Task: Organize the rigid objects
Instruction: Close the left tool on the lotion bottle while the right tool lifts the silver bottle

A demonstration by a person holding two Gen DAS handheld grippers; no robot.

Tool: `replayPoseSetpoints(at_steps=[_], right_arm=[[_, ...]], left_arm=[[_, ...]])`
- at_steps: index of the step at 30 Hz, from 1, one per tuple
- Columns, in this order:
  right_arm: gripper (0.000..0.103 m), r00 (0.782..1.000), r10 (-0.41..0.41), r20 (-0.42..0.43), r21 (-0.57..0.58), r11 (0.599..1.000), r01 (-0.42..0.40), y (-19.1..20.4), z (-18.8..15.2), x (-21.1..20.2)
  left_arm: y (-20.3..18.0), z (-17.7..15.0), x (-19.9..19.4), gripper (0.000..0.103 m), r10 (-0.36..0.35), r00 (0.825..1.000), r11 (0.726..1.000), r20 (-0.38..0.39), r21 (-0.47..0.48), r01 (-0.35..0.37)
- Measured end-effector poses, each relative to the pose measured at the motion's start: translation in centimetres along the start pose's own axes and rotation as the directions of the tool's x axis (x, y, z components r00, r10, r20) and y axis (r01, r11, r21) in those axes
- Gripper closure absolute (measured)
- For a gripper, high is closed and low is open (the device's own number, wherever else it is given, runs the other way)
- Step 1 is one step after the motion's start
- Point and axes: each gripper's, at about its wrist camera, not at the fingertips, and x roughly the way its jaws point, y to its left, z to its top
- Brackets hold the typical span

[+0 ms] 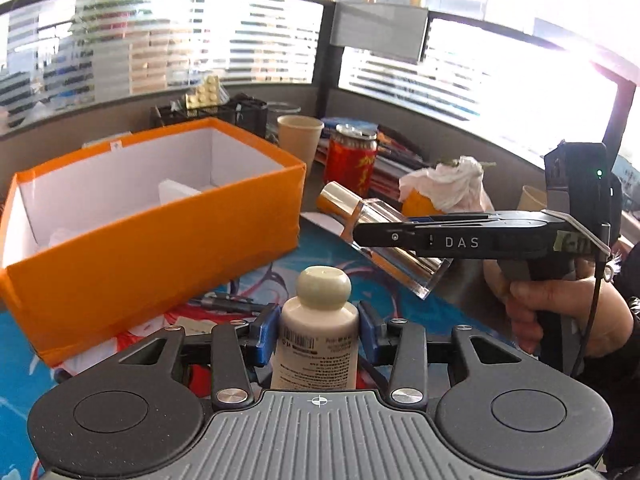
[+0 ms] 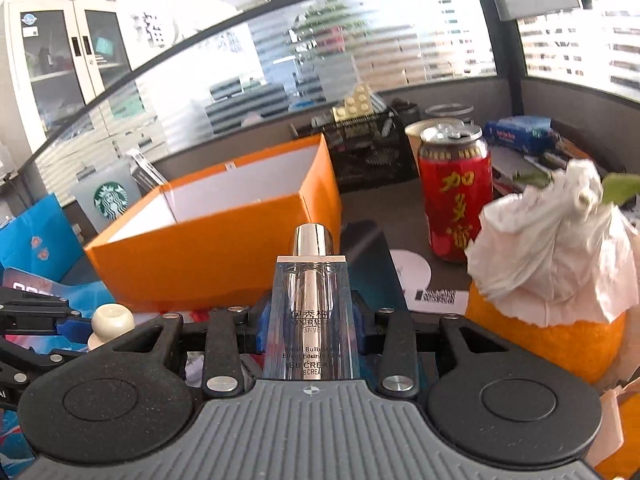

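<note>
Gripping cream round-capped bottle (image 1: 318, 332), clear gold-capped bottle (image 2: 312, 312)

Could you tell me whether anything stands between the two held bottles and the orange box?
Nothing visible does. The left gripper holds the cream bottle, the right gripper the clear BB cream bottle; the open-topped orange box lies just ahead.

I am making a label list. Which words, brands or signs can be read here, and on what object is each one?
"DAS": side of the right gripper.
"BB CREAM": clear bottle; other lines on it are blurred.
Starbucks mermaid logo, no words: white bag.
Yellow Chinese characters: red can.
White bottle: print too small to read.
</note>
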Motion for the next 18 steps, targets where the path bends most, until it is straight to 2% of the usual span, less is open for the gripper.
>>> replayPoseSetpoints(at_steps=[8, 18], right_arm=[[0.068, 0.999, 0.023, 0.048, -0.035, 0.999, -0.022, 1.6, 1.4, -1.3], [0.068, 0.995, 0.054, 0.081, -0.074, 0.996, -0.048, 3.4, 3.6, -1.2]], left_arm=[[1.1, 1.5, -2.8, 0.064, 0.031, 0.996, 0.999, 0.081, -0.019, -0.030], [2.8, 3.4, -5.6, 0.064, 0.071, 0.988, 0.997, 0.136, -0.037, -0.066]])
